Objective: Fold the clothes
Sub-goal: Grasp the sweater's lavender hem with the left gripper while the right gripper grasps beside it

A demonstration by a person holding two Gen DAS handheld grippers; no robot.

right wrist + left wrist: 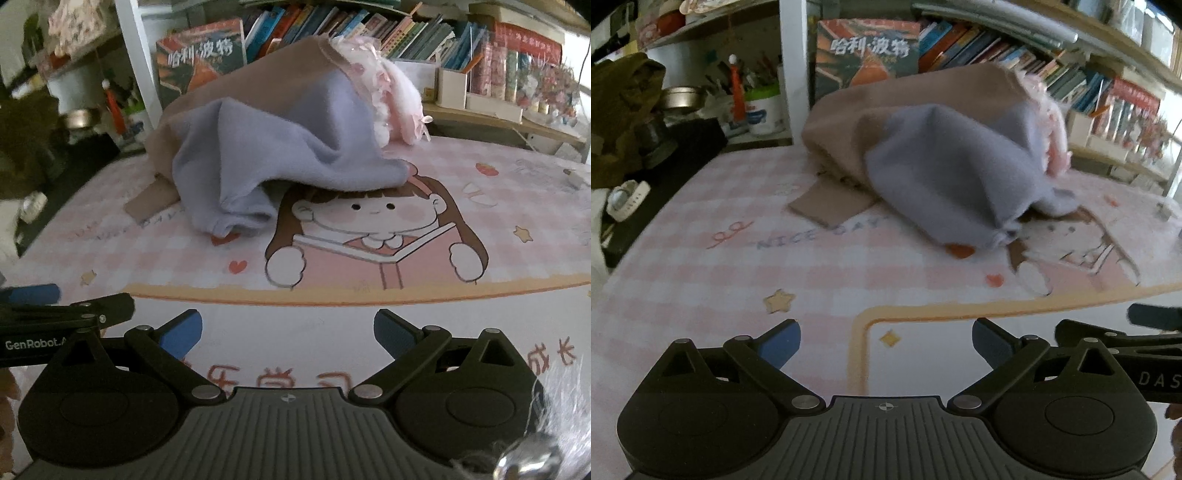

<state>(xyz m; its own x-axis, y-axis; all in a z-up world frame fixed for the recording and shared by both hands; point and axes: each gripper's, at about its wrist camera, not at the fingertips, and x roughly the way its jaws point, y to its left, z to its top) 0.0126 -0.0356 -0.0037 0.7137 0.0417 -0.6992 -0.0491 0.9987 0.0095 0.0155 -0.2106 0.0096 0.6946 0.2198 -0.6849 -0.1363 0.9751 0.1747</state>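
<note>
The left gripper [886, 341] is spread wide and holds nothing, hovering low over the near edge of the worktop [701, 295], which is covered by a pink checked cartoon mat [369, 258]. The right gripper [288, 332] is just as wide and empty, level with it and close alongside: each shows at the edge of the other's view. Both point forward at the clothes, which suggests an approach not yet begun rather than a grasp in hand.

Beyond them, well apart from either gripper, the clothes sit in one heap toward the back of the mat. A lavender fleece garment [280, 147] is draped over a tan garment [886, 96], its cuffed end trailing toward the near side. A frilly pink-and-white piece [391, 96] is tucked on the heap's right. Nothing is folded yet. Behind the pile stands a bookshelf [406, 26].
</note>
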